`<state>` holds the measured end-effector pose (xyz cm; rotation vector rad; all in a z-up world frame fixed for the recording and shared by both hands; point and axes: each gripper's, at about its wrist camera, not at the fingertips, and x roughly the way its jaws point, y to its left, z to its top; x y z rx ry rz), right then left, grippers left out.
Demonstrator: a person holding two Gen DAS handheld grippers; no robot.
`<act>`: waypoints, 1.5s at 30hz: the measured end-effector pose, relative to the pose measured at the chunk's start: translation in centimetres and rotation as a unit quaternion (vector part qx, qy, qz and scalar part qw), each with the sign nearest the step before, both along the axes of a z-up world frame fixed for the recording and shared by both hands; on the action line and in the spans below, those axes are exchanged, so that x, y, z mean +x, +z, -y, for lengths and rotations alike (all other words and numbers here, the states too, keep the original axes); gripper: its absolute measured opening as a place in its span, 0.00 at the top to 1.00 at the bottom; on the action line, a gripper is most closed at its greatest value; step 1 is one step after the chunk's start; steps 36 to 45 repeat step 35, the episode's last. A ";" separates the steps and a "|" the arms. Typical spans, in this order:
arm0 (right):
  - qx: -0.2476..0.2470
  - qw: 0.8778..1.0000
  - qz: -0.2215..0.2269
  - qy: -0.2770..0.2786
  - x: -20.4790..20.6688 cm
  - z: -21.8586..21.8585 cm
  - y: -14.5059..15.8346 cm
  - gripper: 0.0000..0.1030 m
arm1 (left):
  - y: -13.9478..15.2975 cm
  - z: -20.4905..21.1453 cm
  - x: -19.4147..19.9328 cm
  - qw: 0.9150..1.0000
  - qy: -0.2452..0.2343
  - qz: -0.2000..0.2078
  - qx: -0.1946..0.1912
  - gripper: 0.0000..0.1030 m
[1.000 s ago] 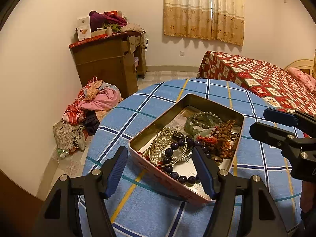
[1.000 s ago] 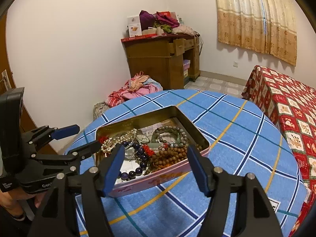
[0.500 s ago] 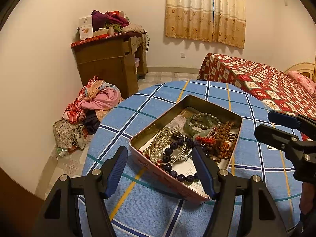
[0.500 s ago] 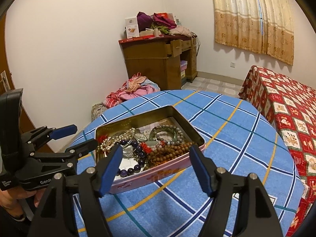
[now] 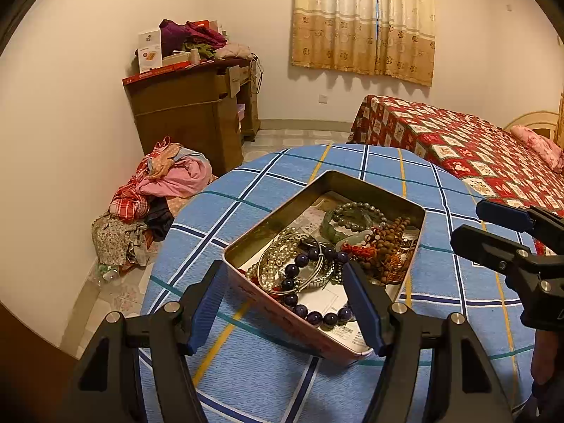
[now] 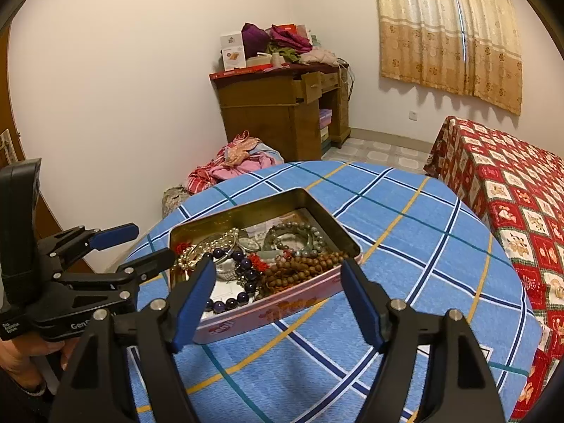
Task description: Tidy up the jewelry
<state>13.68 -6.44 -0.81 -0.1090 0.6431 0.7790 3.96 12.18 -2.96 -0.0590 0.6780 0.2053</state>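
Not much has changed in the last second: the right gripper (image 6: 278,298) has just been spreading its blue-padded jaws a bit wider, with nothing between them, and the pink rectangular metal tin (image 6: 282,308) looks slightly further from it than before. The left gripper (image 5: 285,305) hasn't budged and hangs wide apart, gripping nothing.

Readable writing is thin: "Gen" plus some cut-off letters on the left gripper's black body in the right wrist view. The tin's side print is too blurry to read.

The tin sits on the round table with the blue plaid cloth (image 6: 405,246), just ahead of and below both grippers, near corner toward the left one. Inside is a tangle: dark purple bead bracelet (image 5: 310,312), brown wooden bead strand (image 6: 303,268), pearl strand (image 5: 278,255), green bead bracelet (image 5: 356,211).
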 end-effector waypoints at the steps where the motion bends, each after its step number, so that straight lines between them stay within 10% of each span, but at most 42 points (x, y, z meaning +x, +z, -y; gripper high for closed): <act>1: 0.001 1.000 0.000 -0.001 0.0 0.1 0.0 0.25 | 0.0 0.1 0.0 1.000 0.000 0.000 0.000 0.34; 45: 0.011 1.000 -0.012 -0.013 0.1 1.5 -0.8 0.24 | -0.2 0.8 -0.6 1.000 0.002 0.012 -0.001 0.21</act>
